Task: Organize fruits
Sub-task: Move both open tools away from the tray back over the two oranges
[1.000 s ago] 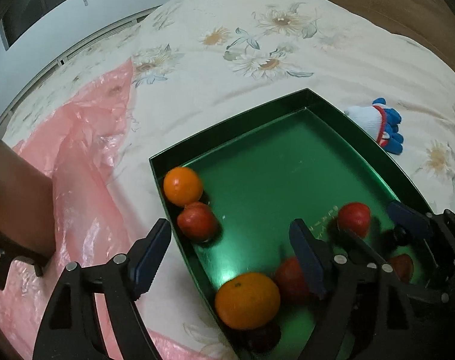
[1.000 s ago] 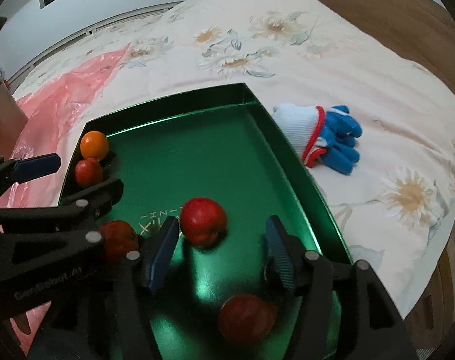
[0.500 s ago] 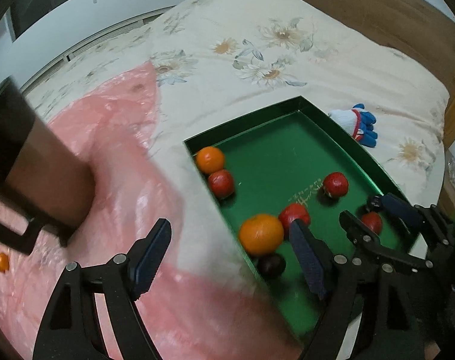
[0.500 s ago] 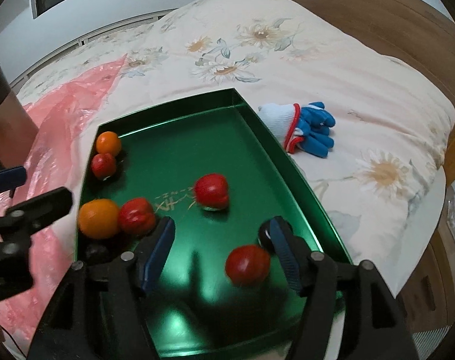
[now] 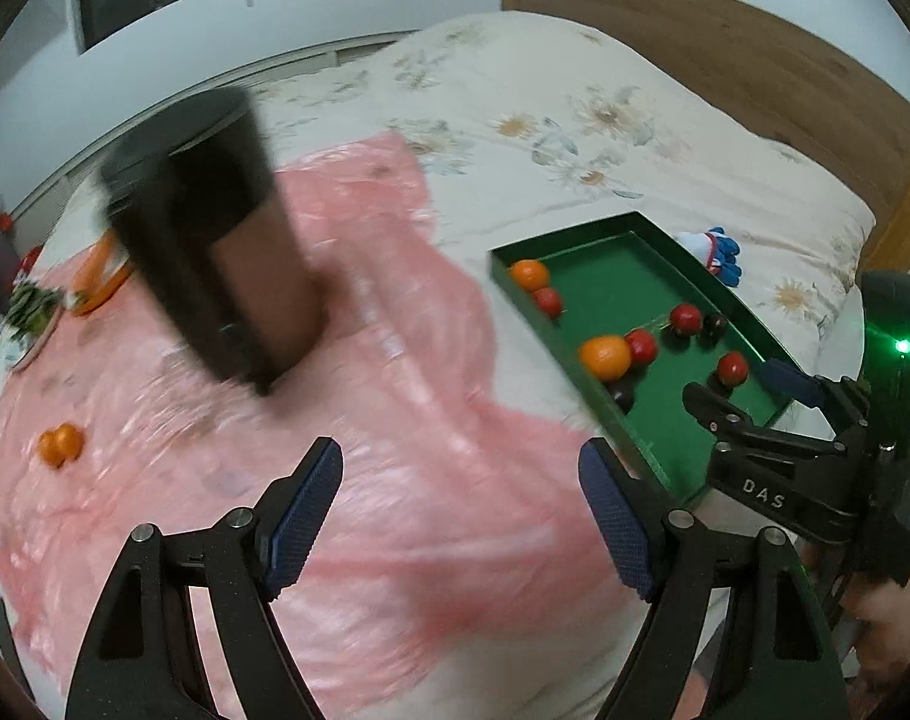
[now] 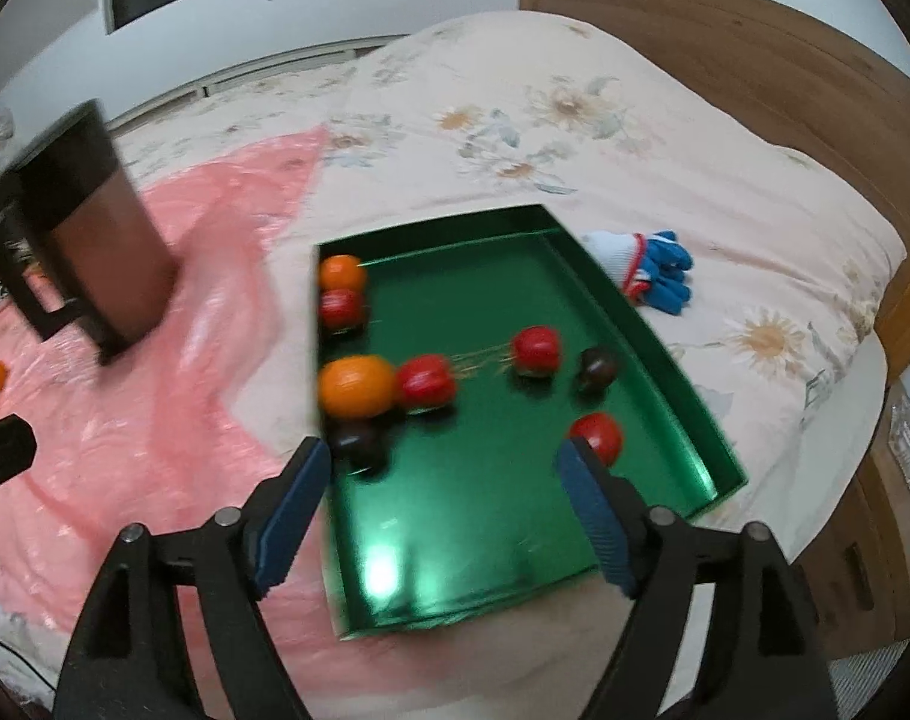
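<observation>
A green tray (image 6: 509,528) lies on the bed and holds several fruits: two oranges (image 6: 356,385), red fruits (image 6: 425,382) and dark plums (image 6: 597,367). The tray also shows at the right of the left wrist view (image 5: 665,438). A small orange (image 5: 62,445) lies on the pink plastic sheet (image 5: 395,480) at the left. My left gripper (image 5: 461,516) is open and empty above the pink sheet. My right gripper (image 6: 443,516) is open and empty above the tray's near end; it also shows in the left wrist view (image 5: 749,396).
A dark brown box (image 5: 215,252) stands on the pink sheet (image 6: 155,390). A blue and white glove (image 6: 647,267) lies right of the tray. Plates with food (image 5: 65,294) sit at far left. A wooden headboard (image 6: 785,90) bounds the bed.
Both grippers have pulled back and up from the tray. The left one has swung left over the pink sheet. Both stay open and empty.
</observation>
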Demonstrator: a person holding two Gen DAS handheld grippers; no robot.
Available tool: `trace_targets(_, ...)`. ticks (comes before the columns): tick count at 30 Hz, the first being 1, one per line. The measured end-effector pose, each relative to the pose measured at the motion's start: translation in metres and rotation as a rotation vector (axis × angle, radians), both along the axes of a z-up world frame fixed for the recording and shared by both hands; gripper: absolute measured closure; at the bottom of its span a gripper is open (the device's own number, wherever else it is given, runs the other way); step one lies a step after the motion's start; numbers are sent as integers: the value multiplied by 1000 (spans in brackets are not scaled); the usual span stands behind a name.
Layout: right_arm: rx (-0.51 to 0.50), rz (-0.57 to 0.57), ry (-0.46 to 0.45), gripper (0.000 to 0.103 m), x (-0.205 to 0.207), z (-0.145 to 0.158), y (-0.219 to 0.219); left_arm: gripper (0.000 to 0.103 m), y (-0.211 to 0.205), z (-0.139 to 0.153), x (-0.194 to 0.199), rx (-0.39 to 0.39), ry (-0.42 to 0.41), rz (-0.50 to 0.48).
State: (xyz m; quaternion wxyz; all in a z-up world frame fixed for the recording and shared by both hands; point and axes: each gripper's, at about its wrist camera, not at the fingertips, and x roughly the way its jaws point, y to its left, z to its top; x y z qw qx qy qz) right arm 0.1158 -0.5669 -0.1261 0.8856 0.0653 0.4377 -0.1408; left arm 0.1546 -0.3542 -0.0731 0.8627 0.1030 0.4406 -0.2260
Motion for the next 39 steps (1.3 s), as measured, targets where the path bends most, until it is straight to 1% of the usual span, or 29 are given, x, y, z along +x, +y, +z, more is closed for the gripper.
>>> trace_targets(4,21,49,-11,1,-12,10,38,16,48,8,-14,-8,-9,42)
trace_targets(8,31,109,-23,0,-21,20,78,15,96,10,-25,-4,8,83)
trace_targets(14,74,216,-52,0,-28,38,145,14,169,10,-41,-5,23,157)
trace_targets(19,90,327,-65,0,-28,50,206,14,226,9,-52,9,17,230)
trace_targets(25,104,418,-74,0,-23,60,263,14,293,8,-58,2,18,324)
trace_targets(29,95,482,-71,0,-16,64,302,14,334,9,-57,-11,4,392)
trace_targets(35,78,554,-77,0,2,67,351,14,379,7,-48,-25,-5,457)
trace_targets(39,6,594,-113,0,13,70,381,14,399,0,-36,-26,-2,484)
